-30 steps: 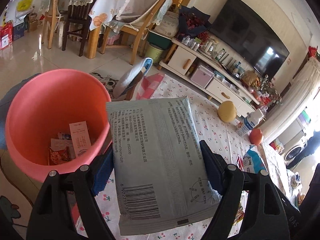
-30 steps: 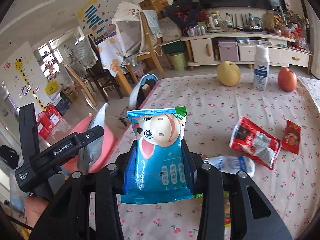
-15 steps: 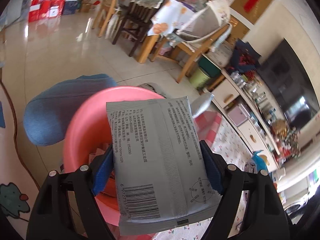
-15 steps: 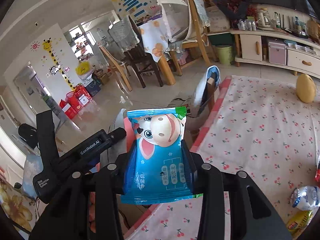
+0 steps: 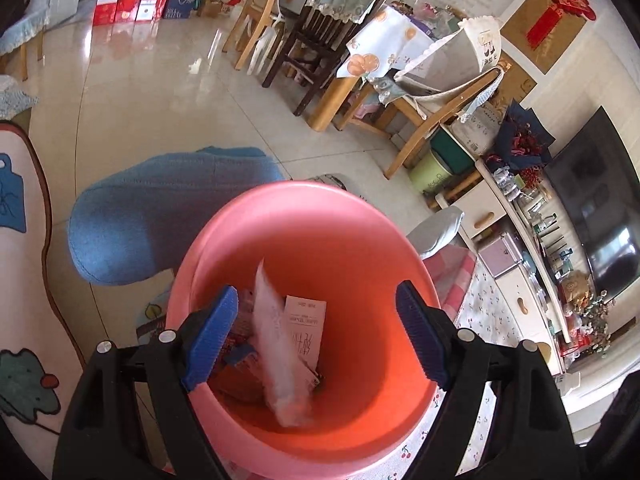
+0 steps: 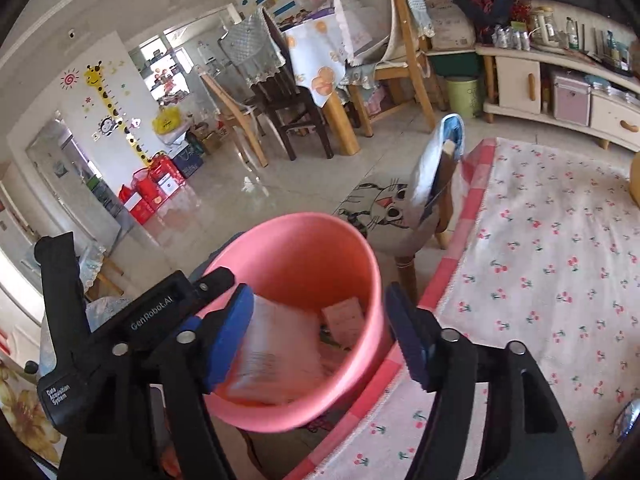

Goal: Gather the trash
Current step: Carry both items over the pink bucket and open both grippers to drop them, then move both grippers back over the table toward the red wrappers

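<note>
A pink bucket (image 5: 320,240) sits below both grippers, beside the table edge. In the left wrist view my left gripper (image 5: 316,330) hangs over its mouth, jaws opening and nothing between the blue pads. A blurred white packet (image 5: 280,356) is dropping into the bucket among wrappers and a white card (image 5: 306,332). In the right wrist view my right gripper (image 6: 318,330) is over the same bucket (image 6: 304,256), its jaws opening and empty. The white packet (image 6: 276,356) shows blurred inside. The left gripper's body (image 6: 140,320) is at the left. The blue cartoon packet is not clearly visible.
The table with a cherry-print cloth (image 6: 540,280) lies right of the bucket. A chair with a blue-white cover (image 6: 436,176) stands behind it. A blue cushion (image 5: 160,220) lies on the tiled floor beyond the bucket. Dining chairs and a TV cabinet (image 6: 560,80) stand further back.
Both grippers swung from the table to above the bucket. The left let go of the white packet, which falls in. The right opened and the blue cartoon packet has left its jaws.
</note>
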A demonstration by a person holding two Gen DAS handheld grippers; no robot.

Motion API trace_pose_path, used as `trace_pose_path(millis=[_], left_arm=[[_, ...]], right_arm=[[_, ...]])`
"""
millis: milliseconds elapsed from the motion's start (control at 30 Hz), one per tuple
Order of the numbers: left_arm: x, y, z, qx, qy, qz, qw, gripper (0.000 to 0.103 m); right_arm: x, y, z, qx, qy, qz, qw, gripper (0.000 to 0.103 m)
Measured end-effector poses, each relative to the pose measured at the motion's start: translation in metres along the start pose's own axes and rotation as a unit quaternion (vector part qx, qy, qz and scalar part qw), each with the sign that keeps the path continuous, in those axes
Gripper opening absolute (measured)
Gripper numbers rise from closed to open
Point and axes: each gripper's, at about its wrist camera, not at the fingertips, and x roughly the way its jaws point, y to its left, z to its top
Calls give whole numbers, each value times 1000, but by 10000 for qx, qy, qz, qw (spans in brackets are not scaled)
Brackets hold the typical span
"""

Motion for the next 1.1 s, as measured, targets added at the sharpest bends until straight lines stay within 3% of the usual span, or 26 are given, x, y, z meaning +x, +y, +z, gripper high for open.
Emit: trace_pose_path(millis=[33, 167, 500, 733, 967, 1100], left_arm=[[-1, -2, -2, 28, -25, -13, 10000, 84], [-6, -8, -6, 85, -245, -163, 9995, 88], [-25, -42, -25, 681, -885, -691, 9913, 97], [-31, -65, -40, 1304, -694, -689, 9866, 98], [-32, -66, -51, 1286, -235, -806, 9881, 99], [-39, -72, -63, 1188, -224, -1035, 9873, 99]], right_arm=[[-6, -3, -2, -8, -39, -83, 10000, 83], [-25, -14, -12, -11, -80, -352, 9993, 89], [-67, -35, -37, -333, -188, -1039, 9939, 90], [-101, -50, -59, -619, -345, -1494, 9862, 90], [-133, -68, -77, -719, -460, -1873, 9786, 90], [-153, -75, -85, -815, -601, -2095, 9726, 90]])
